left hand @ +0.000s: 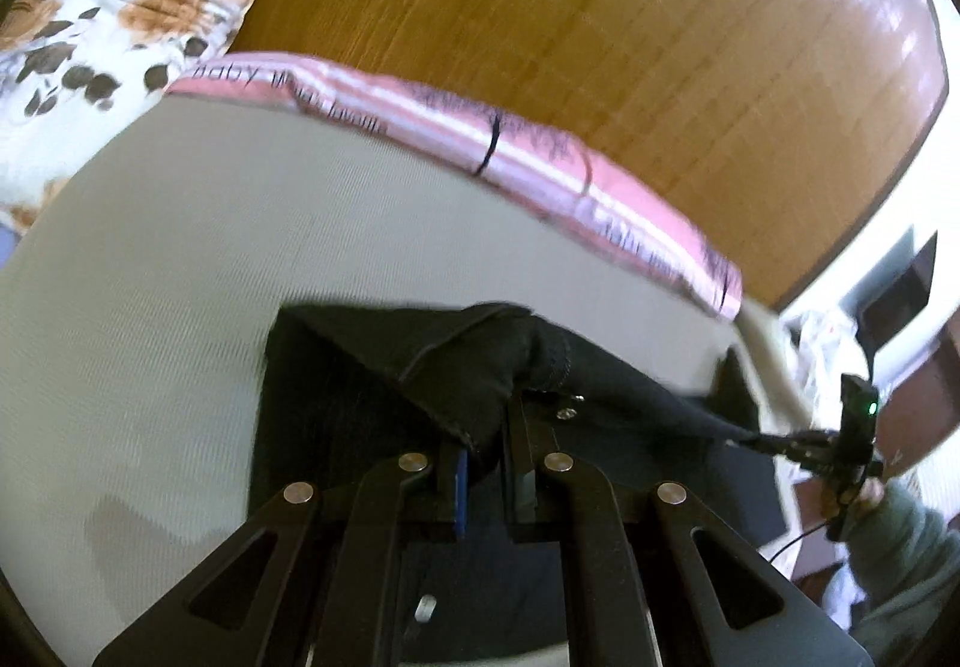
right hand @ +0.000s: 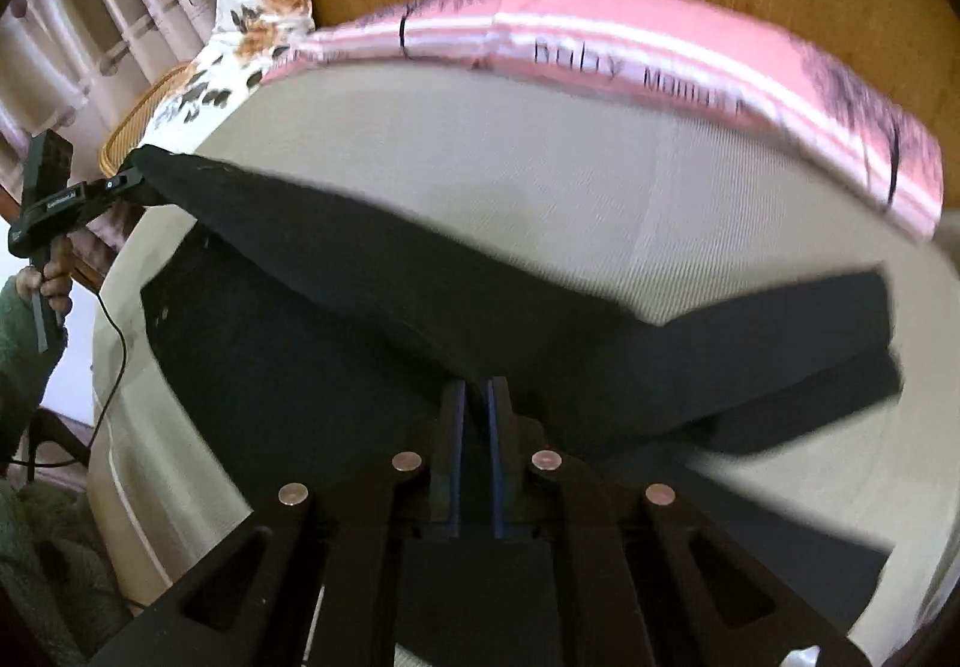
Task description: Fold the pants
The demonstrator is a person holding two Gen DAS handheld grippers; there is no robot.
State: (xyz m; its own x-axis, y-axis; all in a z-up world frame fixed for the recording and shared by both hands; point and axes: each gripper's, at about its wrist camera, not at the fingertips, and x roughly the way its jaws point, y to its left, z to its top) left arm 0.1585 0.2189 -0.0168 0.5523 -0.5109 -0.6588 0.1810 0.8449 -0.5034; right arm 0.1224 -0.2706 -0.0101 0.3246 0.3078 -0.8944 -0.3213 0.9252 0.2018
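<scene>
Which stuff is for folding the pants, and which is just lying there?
For the job:
- black pants
- left gripper, shut on the pants
- right gripper, shut on the pants

Just lying about:
- flowery pillow
- pink blanket

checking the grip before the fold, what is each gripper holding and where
Both hold the black pants: left gripper and right gripper each pinch one end of a lifted edge.

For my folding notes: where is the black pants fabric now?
The black pants fabric hangs stretched between the left gripper and right gripper, above the beige mattress, before the pink blanket.
</scene>
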